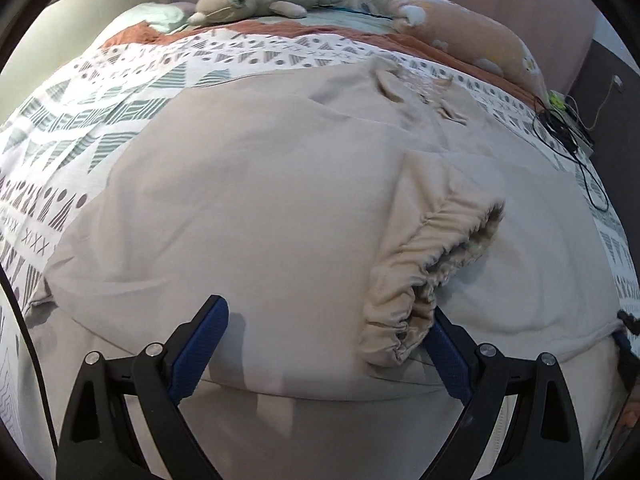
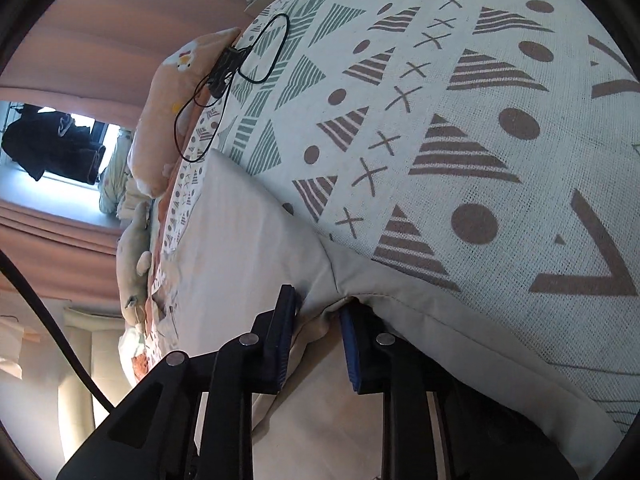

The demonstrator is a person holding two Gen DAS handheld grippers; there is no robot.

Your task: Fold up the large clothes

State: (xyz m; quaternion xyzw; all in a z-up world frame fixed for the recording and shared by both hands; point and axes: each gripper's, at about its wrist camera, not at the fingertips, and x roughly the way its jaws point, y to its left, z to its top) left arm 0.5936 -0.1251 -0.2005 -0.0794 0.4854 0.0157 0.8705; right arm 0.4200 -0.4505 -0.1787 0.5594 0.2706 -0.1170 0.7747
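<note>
A large beige garment (image 1: pixel 260 200) lies spread over the patterned bedspread (image 1: pixel 120 92). A gathered elastic sleeve cuff (image 1: pixel 424 276) is folded inward and rests on the garment's right part. My left gripper (image 1: pixel 326 316) is open just above the near hem, with the cuff's end against its right finger. In the right wrist view the garment's edge (image 2: pixel 248 216) lies on the bedspread (image 2: pixel 480 120). My right gripper (image 2: pixel 318 304) is partly open, its jaws on either side of a fold of the hem corner (image 2: pixel 316 320).
Two plush toys (image 1: pixel 256 0) (image 1: pixel 472 36) lie at the bed's far end. Black cables (image 1: pixel 576 140) and a charger sit at the right edge of the bed. Pink curtains (image 2: pixel 80 32) hang behind the bed.
</note>
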